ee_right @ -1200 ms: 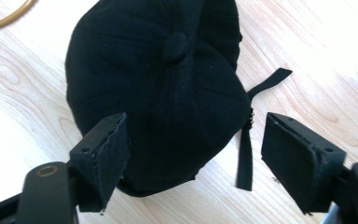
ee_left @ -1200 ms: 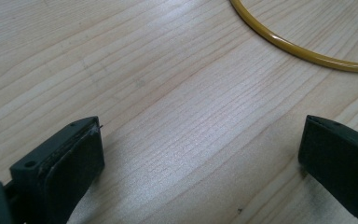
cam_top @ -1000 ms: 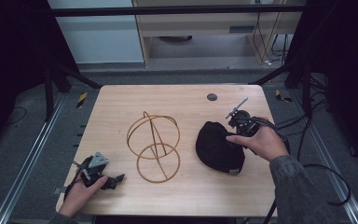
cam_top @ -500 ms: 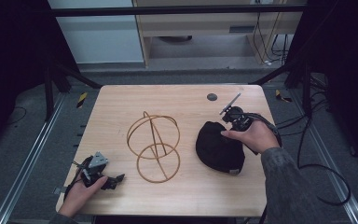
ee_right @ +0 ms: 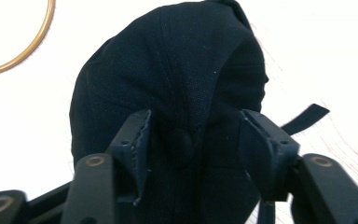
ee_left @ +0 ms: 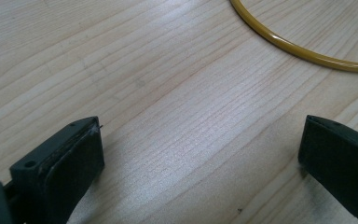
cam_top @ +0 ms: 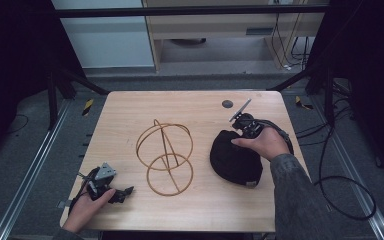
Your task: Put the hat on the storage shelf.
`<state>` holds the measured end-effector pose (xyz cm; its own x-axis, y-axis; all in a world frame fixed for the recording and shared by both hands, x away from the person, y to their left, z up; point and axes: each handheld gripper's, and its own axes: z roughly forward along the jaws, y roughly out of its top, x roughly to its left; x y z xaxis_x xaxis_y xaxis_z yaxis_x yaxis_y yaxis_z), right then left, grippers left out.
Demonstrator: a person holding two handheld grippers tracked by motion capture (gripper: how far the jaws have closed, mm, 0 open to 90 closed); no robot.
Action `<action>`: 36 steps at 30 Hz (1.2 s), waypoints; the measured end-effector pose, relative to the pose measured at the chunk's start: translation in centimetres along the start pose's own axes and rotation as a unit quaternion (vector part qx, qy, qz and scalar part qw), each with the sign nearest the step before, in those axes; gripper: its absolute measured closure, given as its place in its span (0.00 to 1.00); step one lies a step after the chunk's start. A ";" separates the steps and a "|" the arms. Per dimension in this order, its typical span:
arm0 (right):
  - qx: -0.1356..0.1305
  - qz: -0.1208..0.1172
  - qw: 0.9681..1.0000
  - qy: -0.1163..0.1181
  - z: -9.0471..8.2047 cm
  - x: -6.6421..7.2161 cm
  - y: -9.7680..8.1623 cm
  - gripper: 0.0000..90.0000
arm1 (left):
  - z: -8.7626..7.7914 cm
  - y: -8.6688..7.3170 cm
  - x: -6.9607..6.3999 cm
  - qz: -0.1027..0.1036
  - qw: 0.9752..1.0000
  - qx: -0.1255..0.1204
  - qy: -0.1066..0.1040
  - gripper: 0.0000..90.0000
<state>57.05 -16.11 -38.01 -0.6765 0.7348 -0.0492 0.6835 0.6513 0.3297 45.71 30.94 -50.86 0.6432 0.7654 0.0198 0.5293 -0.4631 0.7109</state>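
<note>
A black cap (cam_top: 235, 160) lies on the wooden table (cam_top: 180, 102), right of centre. My right gripper (cam_top: 235, 136) has come down on the cap's far edge. In the right gripper view the cap's crown (ee_right: 168, 70) bulges up between the jaws of this gripper (ee_right: 193, 121), which have just been closing; the pads (ee_right: 137, 135) flank the fabric without clearly pinching it. A gold wire stand (cam_top: 165, 155) of rings stands mid-table. My left gripper (cam_top: 122, 192) rests at the near left corner, and its jaws (ee_left: 200, 140) are wide apart over bare wood.
A small dark disc (cam_top: 227, 104) lies near the table's far edge. The stand's base ring (ee_left: 298, 51) curves just beyond the left gripper. A cable (cam_top: 330, 180) trails off the table's right side. The cap's strap (ee_right: 307, 116) sticks out to the right.
The right hand has moved left and slightly down, bringing its gripper onto the cap. The left hand has kept still.
</note>
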 end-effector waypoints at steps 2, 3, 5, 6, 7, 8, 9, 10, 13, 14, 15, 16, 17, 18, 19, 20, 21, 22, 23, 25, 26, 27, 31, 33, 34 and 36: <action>0.004 -0.003 1.000 0.006 0.3 -0.2 0.0 0.59 | 0.0 0.0 0.0 0.000 1.000 0.000 0.000 0.00; 0.007 -0.002 1.000 0.008 0.4 -0.2 0.1 0.63 | 0.0 0.0 0.0 0.000 1.000 0.000 0.000 0.00; 0.010 -0.001 1.000 0.019 0.6 -0.1 0.1 0.78 | 0.0 0.0 0.0 0.000 1.000 0.000 -0.001 0.00; 0.010 -0.011 1.000 0.017 0.6 -0.2 0.1 0.83 | 0.0 0.0 0.0 0.001 1.000 0.000 -0.001 0.00; 0.010 -0.013 1.000 0.018 0.6 -0.2 0.1 0.84 | 0.0 0.0 0.0 0.000 1.000 0.000 -0.001 0.00; 0.011 -0.007 1.000 0.019 0.5 -0.1 0.1 0.85 | 0.0 0.0 0.0 0.000 1.000 0.000 -0.001 0.00; 0.010 -0.007 1.000 0.018 0.4 -0.1 0.0 0.85 | 0.0 0.0 0.0 0.001 1.000 0.000 -0.001 0.00; 0.007 -0.009 1.000 0.018 0.3 -0.2 -0.1 0.85 | 0.0 0.0 0.0 0.001 1.000 0.000 -0.001 0.00; 0.000 -0.006 1.000 0.019 -0.1 -0.3 -0.3 0.86 | 0.0 0.0 0.0 0.001 1.000 0.000 -0.002 0.00; -0.002 -0.003 1.000 0.021 -0.4 -0.3 -0.4 0.86 | 0.0 0.0 0.0 0.001 1.000 0.000 -0.002 0.00; -0.010 -0.002 1.000 0.019 -0.9 -0.4 -0.7 0.86 | 0.0 0.0 0.0 0.002 1.000 0.000 -0.002 0.00; -0.016 -0.002 1.000 0.018 -1.2 -0.4 -0.9 0.86 | 0.0 0.0 0.0 0.001 1.000 0.000 -0.002 0.00; -0.019 0.001 1.000 0.019 -1.5 -0.4 -1.0 0.86 | 0.0 0.0 0.0 0.002 1.000 0.000 -0.002 0.00; -0.024 0.000 1.000 0.019 -1.9 -0.4 -1.2 0.86 | 0.0 0.0 0.0 0.002 1.000 0.000 -0.002 0.00; -0.032 0.001 0.999 0.018 -2.3 -0.4 -1.4 0.86 | 0.0 0.0 0.0 0.002 1.000 0.000 -0.002 0.00; -0.039 0.002 0.999 0.018 -2.8 -0.5 -1.6 0.86 | 0.0 0.0 0.0 0.002 1.000 0.000 -0.003 0.00; -0.045 0.004 0.999 0.017 -3.3 -0.5 -1.8 0.86 | 0.0 0.0 0.0 0.002 1.000 0.000 -0.002 0.00; -0.052 0.006 0.999 0.015 -3.7 -0.6 -2.1 0.86 | 0.0 0.0 0.0 0.003 1.000 0.000 -0.002 0.00; -0.057 0.007 0.998 0.014 -4.2 -0.7 -2.3 0.86 | 0.0 0.0 0.0 0.002 1.000 0.000 -0.002 0.00; -0.069 0.013 0.997 0.012 -5.1 -0.7 -2.8 0.86 | 0.0 0.0 0.0 0.003 1.000 0.000 -0.002 0.00; -0.077 0.010 0.997 0.010 -5.6 -0.9 -3.0 0.86 | 0.0 0.0 0.0 0.001 1.000 0.000 -0.002 0.00; -0.084 0.014 0.996 0.011 -6.0 -0.9 -3.3 0.86 | 0.0 0.0 0.0 0.001 1.000 -0.001 -0.002 0.00; -0.116 0.026 0.993 0.013 -7.7 -1.4 -4.5 0.86 | 0.0 0.0 0.0 0.001 1.000 0.000 -0.002 0.00; -0.122 0.029 0.992 0.011 -8.1 -1.5 -4.9 0.86 | 0.0 0.0 0.0 0.003 1.000 0.001 -0.003 0.00; -0.126 0.029 0.992 0.010 -8.3 -1.5 -5.1 0.86 | 0.0 0.0 0.0 0.003 1.000 0.001 -0.003 0.00; -0.136 0.030 0.990 0.007 -8.8 -1.4 -5.5 0.86 | 0.0 0.0 0.0 0.003 1.000 0.001 -0.003 0.00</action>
<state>51.82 -22.39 -31.41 -0.6414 0.7672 -0.0087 0.6256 0.5295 0.5729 45.68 30.93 -50.85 0.6498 0.7598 0.0207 0.5261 -0.4693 0.7093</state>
